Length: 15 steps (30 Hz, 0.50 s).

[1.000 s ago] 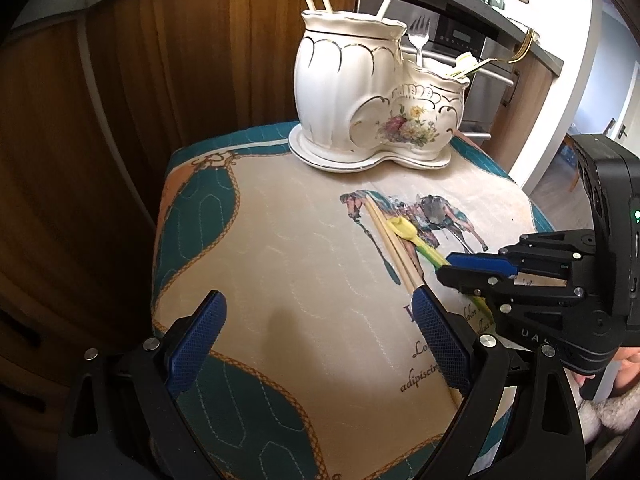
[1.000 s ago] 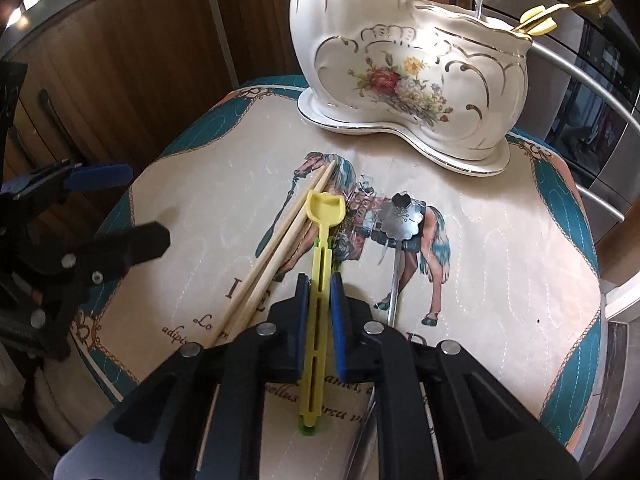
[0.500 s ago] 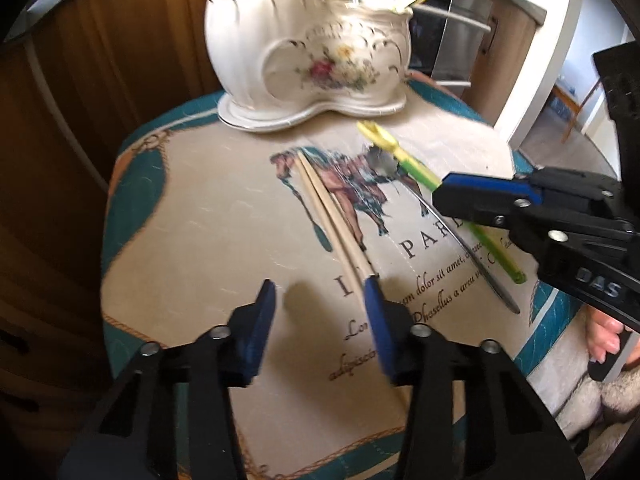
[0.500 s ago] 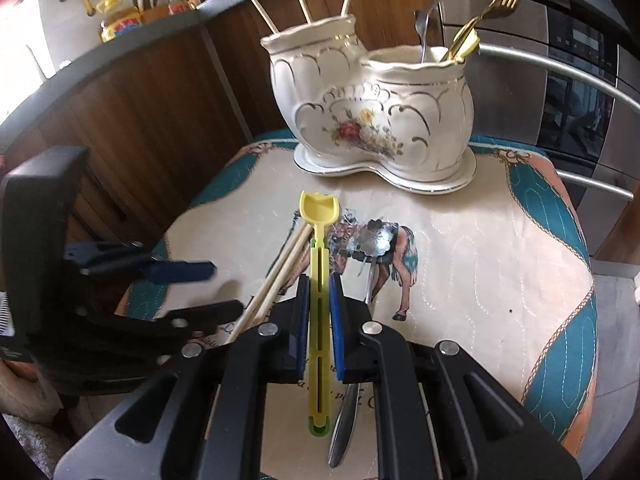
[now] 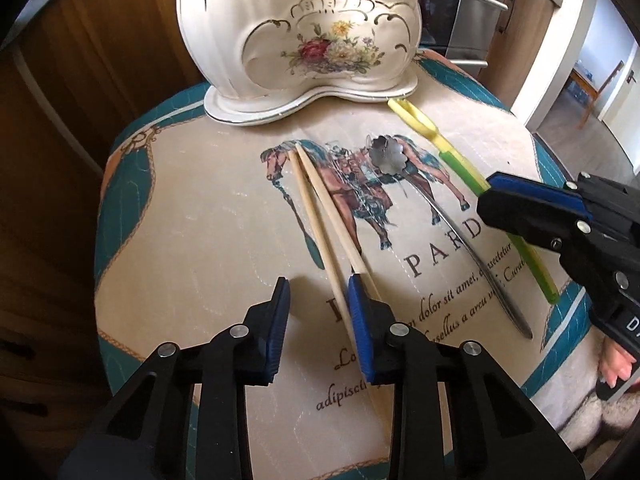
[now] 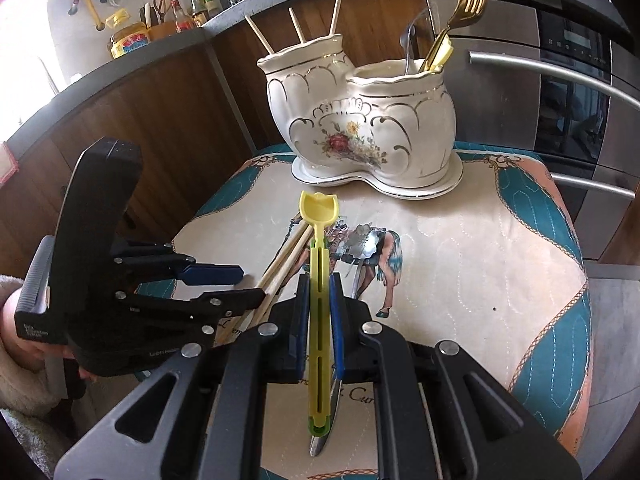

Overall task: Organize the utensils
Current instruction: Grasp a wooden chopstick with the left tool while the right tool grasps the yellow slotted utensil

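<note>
Right claw (image 6: 318, 312) pinched a yellow plastic spoon (image 6: 319, 240), steel spoon (image 6: 362, 246) just right of it, left claw (image 5: 316, 316) spread, its right finger over the wooden chopsticks (image 5: 320, 216), ceramic utensil holder (image 6: 360, 128) ahead.

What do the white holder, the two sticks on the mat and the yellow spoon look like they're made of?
Holder: probably glazed ceramic, glossy white with gold trim and painted flowers. Chopsticks: likely wood or bamboo, pale, matte, unpainted. Yellow spoon, held in the right gripper: apparently plastic, with uniform bright colour and moulded slots along the handle.
</note>
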Each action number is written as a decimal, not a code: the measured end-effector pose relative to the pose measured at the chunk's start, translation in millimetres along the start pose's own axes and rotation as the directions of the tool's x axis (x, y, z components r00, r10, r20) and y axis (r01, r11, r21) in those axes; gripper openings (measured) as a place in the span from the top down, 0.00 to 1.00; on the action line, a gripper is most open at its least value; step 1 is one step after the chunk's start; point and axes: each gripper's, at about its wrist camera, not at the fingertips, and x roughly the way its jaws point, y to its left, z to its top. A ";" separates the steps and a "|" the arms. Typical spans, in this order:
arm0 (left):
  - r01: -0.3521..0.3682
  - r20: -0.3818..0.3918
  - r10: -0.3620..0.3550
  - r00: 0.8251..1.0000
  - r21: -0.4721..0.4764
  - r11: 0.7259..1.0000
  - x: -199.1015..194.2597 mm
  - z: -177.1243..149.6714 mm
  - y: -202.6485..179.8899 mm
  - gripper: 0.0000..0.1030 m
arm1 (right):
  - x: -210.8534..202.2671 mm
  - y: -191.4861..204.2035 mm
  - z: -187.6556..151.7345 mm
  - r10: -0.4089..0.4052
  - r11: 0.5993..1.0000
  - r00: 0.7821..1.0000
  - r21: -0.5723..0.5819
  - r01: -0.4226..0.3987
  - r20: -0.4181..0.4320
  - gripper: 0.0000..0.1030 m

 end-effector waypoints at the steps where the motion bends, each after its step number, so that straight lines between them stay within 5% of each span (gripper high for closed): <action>1: 0.015 -0.011 -0.015 1.000 0.002 1.000 -0.6 -0.4 0.5 0.70 | -1.3 0.2 -0.4 0.002 1.000 1.000 0.001 -0.002 0.004 0.90; 3: 0.039 -0.025 -0.039 0.999 0.014 0.999 -2.0 -1.5 3.2 0.73 | -3.4 0.2 -0.7 0.005 1.000 1.000 0.003 -0.005 0.009 0.90; 6: 0.020 -0.020 -0.019 1.000 0.038 0.999 -0.8 -0.2 10.8 0.92 | -1.8 1.8 0.5 0.007 1.000 1.000 0.008 -0.007 0.010 0.90; 15: 0.077 0.068 -0.079 0.995 0.040 0.996 -8.5 -16.0 31.4 0.95 | -2.6 14.7 5.0 -0.021 1.000 0.999 -0.011 0.022 0.039 0.90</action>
